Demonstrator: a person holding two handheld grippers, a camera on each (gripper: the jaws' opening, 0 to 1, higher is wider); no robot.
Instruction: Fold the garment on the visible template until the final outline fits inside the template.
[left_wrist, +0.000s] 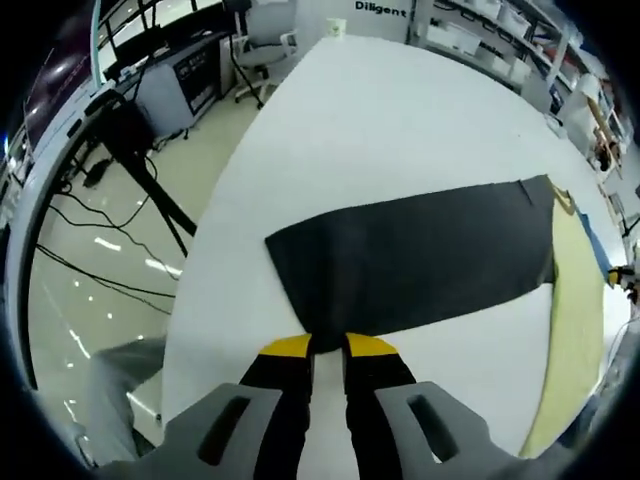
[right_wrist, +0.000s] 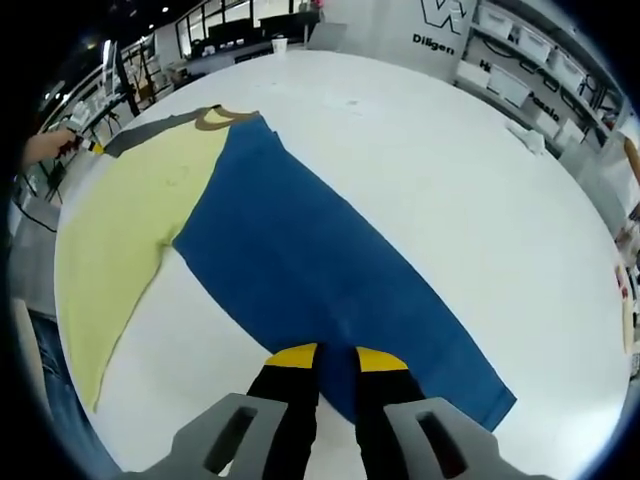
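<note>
The garment (left_wrist: 577, 300) lies flat on the white worktop (left_wrist: 380, 130). The left hand-held gripper (left_wrist: 328, 346) pinches its grey sleeve (left_wrist: 410, 262); the right hand-held gripper (right_wrist: 336, 356) pinches its blue sleeve (right_wrist: 310, 270). Lift both hems together, keep tension even, and carry them toward the yellow body.

Lab or workshop: long white table (left_wrist: 400, 110), storage shelving (right_wrist: 530, 60), tripod (left_wrist: 150, 180), floor cables (left_wrist: 90, 270).
</note>
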